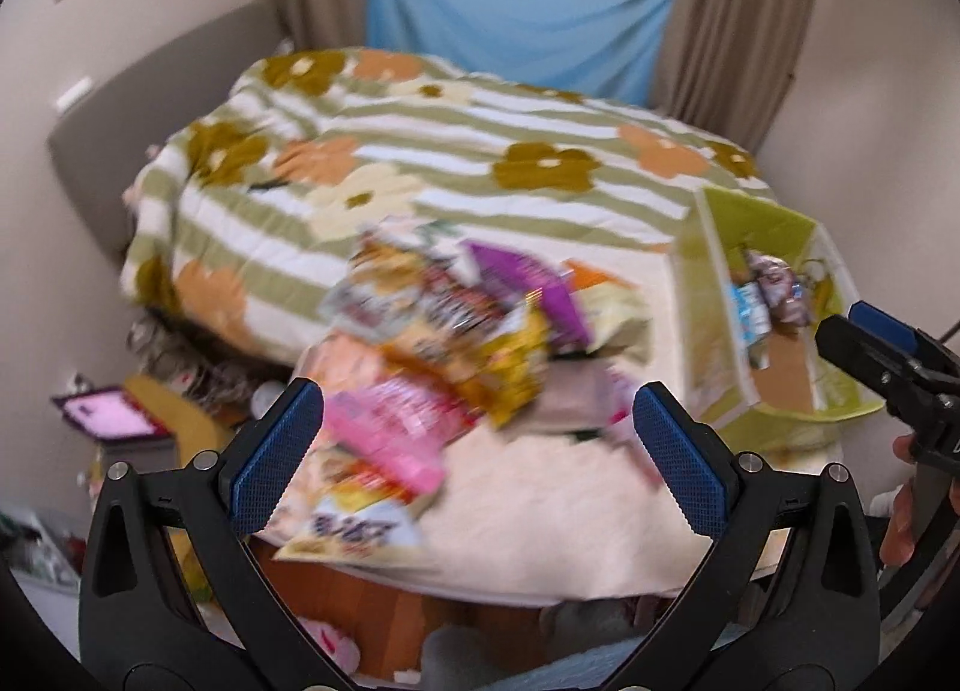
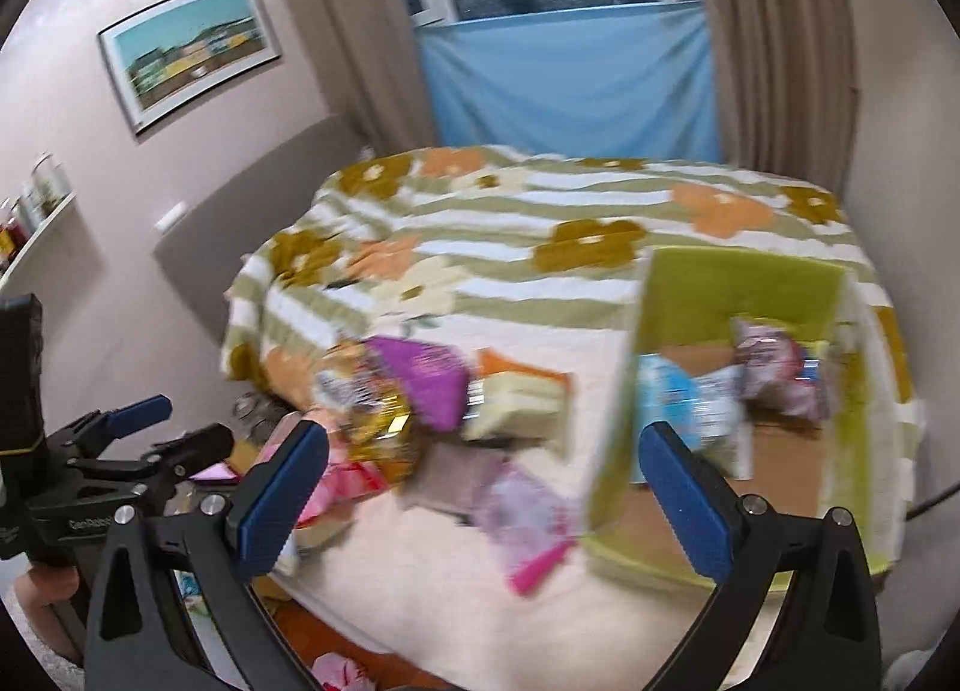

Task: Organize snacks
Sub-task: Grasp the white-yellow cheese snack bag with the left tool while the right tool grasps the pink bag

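A heap of snack packets [image 1: 444, 343] lies on the near part of the bed: purple, yellow, pink and orange bags, blurred. It also shows in the right wrist view [image 2: 420, 409]. A green cardboard box [image 1: 774, 331] stands open to the right with a few packets inside; it also shows in the right wrist view [image 2: 738, 379]. My left gripper [image 1: 480, 451] is open and empty, held above the near edge of the heap. My right gripper [image 2: 486, 493] is open and empty, between the heap and the box.
The bed has a flowered striped blanket [image 1: 420, 150] and fills the room's middle. A padded headboard [image 1: 150, 108] is at the left, curtains and a blue cloth [image 2: 570, 78] behind. Clutter and a lit tablet [image 1: 108, 412] lie on the floor left of the bed.
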